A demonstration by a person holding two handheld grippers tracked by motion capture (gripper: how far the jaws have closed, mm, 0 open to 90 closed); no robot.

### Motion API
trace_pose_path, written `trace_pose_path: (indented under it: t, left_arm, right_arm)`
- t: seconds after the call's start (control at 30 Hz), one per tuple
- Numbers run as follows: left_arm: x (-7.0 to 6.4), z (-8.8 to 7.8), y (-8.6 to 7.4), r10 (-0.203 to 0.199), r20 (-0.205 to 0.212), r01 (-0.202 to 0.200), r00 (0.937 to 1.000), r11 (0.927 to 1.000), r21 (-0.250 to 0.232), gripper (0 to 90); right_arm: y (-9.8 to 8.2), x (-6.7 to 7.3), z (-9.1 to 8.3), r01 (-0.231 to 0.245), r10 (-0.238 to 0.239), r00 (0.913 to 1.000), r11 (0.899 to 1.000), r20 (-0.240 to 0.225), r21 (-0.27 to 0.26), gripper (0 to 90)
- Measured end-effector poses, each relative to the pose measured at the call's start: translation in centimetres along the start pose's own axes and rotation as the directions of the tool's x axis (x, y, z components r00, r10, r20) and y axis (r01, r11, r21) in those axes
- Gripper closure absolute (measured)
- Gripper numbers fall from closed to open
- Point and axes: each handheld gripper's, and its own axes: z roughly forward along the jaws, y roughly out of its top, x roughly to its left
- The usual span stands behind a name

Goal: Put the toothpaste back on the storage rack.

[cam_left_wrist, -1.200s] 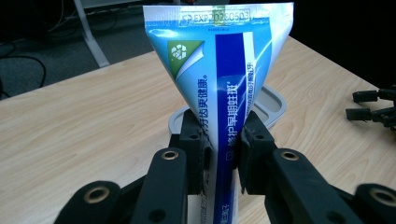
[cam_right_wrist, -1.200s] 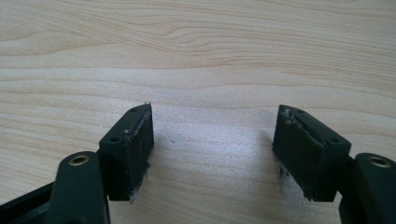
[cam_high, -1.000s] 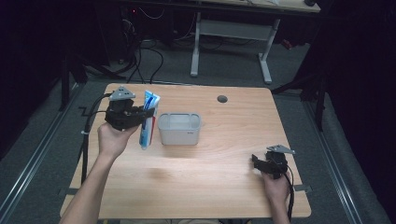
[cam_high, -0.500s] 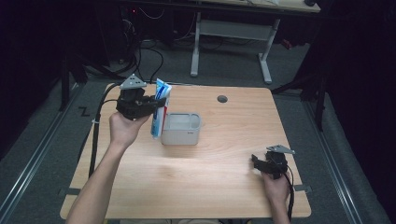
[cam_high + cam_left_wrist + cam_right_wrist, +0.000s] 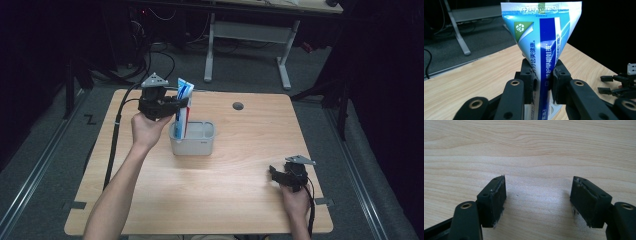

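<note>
Left gripper [image 5: 181,102] is clamped on the toothpaste tube [image 5: 183,107], pads pinching it at mid-body, tube upright with the crimped end on top. I've got it hanging over the left compartment of the grey holder [image 5: 193,138], which sits toward the far-left part of the table [image 5: 240,200]; the tube's lower end looks to be at or just inside the rim, can't tell if it touches.

My read: the step is dropping the tube into that compartment. I'd keep it vertical, centre it over the opening, lower until the bottom end is well inside the walls, only then let go. The holder is light plastic, so a sideways nudge could shove or tip it.

Right gripper [image 5: 280,175] rests near the near-right corner with its jaws spread wide and nothing between them, just bare wood under them in the right gripper view [image 5: 537,200]. Well clear of the holder.

Cable hole [image 5: 238,106] near the far edge, out of the path. Nothing else on the table blocks the descent.
</note>
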Motion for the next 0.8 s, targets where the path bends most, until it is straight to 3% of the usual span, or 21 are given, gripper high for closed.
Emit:
trace_pose_path:
  t: [0.37,0.8]
  left_arm:
    - [0.2,1.2,0.4,-0.014,-0.027,0.014,0.9995,0.9995,-0.03,75.1]
    - [-0.3,3.3,0.6,0.026,-0.037,-0.026,0.999,0.9996,-0.008,74.7]
  right_arm:
    - [0.0,0.0,0.0,0.001,-0.001,1.0,1.0,-0.001,0.0,28.8]
    - [0.0,0.0,0.0,0.0,0.0,1.0,1.0,-0.001,0.001,28.8]
